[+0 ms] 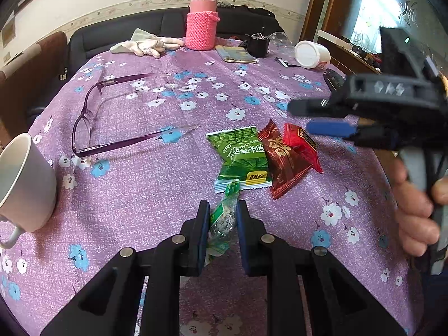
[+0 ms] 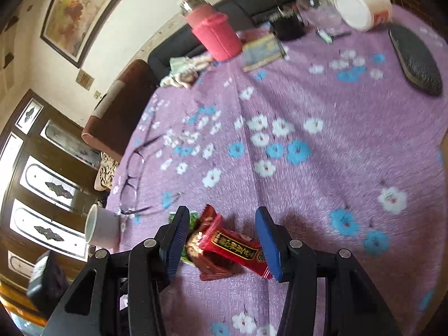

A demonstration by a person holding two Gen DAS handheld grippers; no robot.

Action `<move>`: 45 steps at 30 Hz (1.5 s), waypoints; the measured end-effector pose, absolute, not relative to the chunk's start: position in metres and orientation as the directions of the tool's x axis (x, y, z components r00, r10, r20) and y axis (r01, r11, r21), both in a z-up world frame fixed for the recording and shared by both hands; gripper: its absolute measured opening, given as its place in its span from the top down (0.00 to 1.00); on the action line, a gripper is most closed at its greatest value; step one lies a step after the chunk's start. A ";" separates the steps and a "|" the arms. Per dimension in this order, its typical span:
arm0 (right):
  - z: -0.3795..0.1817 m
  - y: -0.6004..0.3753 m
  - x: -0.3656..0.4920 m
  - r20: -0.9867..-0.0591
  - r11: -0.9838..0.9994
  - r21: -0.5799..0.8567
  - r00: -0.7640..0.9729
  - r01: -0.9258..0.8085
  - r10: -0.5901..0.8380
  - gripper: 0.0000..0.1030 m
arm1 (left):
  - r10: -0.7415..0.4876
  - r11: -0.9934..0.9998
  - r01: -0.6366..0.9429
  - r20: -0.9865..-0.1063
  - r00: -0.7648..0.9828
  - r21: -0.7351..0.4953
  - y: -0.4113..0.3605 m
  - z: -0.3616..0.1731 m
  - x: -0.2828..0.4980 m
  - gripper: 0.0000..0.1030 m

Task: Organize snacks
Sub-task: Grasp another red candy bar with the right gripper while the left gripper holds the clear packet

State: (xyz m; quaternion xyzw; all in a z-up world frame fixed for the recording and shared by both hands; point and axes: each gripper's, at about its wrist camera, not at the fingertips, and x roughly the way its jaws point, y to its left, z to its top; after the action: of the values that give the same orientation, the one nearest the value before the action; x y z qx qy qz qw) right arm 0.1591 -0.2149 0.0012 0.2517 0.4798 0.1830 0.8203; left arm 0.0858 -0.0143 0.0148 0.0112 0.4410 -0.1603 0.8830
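On the purple flowered tablecloth [image 1: 145,184] three snack packets lie in a small pile: a green pea packet [image 1: 240,156], a dark red one [image 1: 282,165] and a bright red one [image 1: 301,145] on top. My left gripper [image 1: 223,215] is shut on a small green-and-clear packet [image 1: 224,218], held just in front of the pile. My right gripper [image 1: 301,117] comes in from the right, held by a hand [image 1: 414,210]. In the right wrist view it [image 2: 221,210] stands open astride the bright red packet [image 2: 235,247], which lies on the dark red one [image 2: 207,218].
Purple glasses [image 1: 92,117] lie unfolded left of the pile and a white mug [image 1: 25,184] stands at the left edge. At the back are a pink sleeved bottle [image 1: 203,25], gloves [image 1: 145,44], a booklet [image 1: 238,54], a tipped white tub [image 1: 310,54] and a black brush [image 2: 414,58].
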 end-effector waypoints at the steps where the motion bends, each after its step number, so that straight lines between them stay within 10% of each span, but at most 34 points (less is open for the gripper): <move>1: -0.002 -0.212 0.160 -0.690 0.796 0.602 0.463 -0.059 0.556 0.48 | -0.275 0.948 0.293 -0.782 0.559 -0.123 -0.014 0.015 0.086 0.82; 13: -0.006 -0.202 0.130 -0.765 0.886 0.452 0.464 -0.106 0.446 0.53 | -0.286 0.946 0.296 -0.778 0.560 -0.135 -0.013 0.016 0.085 0.82; 17: -0.011 -0.204 0.126 -0.792 0.930 0.358 0.498 -0.086 0.352 0.83 | -0.285 0.945 0.298 -0.781 0.556 -0.132 -0.014 0.015 0.085 0.82; 45: -0.001 -0.197 0.152 -0.793 0.948 0.313 0.564 0.053 0.230 0.68 | -0.280 0.947 0.296 -0.773 0.568 -0.125 -0.016 0.017 0.084 0.82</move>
State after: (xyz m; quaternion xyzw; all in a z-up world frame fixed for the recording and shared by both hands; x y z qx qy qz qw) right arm 0.1525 -0.1974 -0.0008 0.1524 0.4642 0.0511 0.8710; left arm 0.0844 -0.0159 0.0165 0.0092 0.4350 -0.1628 0.8855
